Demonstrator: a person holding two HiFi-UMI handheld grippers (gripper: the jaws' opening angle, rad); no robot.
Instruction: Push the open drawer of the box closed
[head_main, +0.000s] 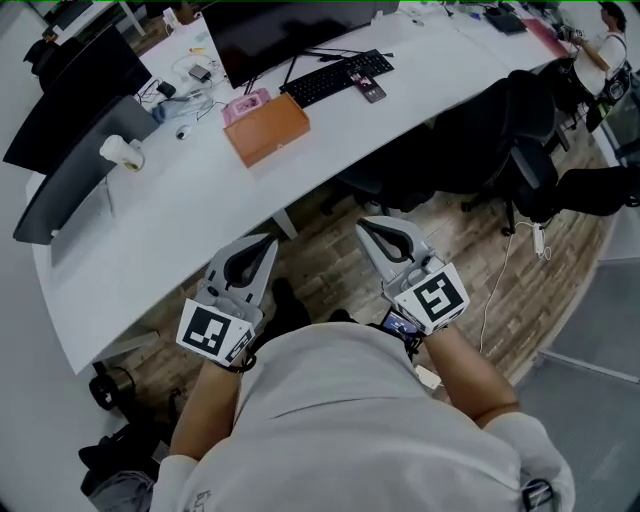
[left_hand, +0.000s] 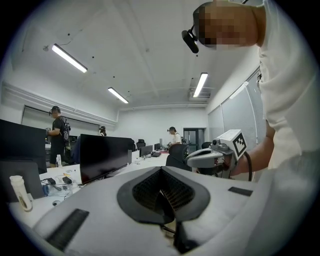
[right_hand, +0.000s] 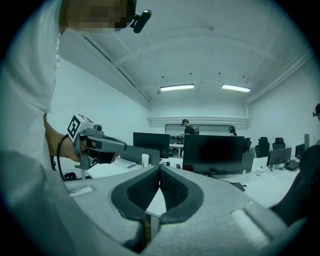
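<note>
Head view: both grey, wedge-shaped grippers hang over the wood-plank floor (head_main: 320, 255), short of the white bench's (head_main: 190, 225) curved near edge. The left gripper (head_main: 269, 241) and right gripper (head_main: 364, 226) each have ribbed black pads pressed together on nothing. The box (head_main: 268, 130), a smooth orange-brown oblong, sits well ahead of the left gripper, its long axis roughly crosswise to it. A pink part (head_main: 245, 103) juts at its far side. Bare benchtop lies between gripper and box.
</note>
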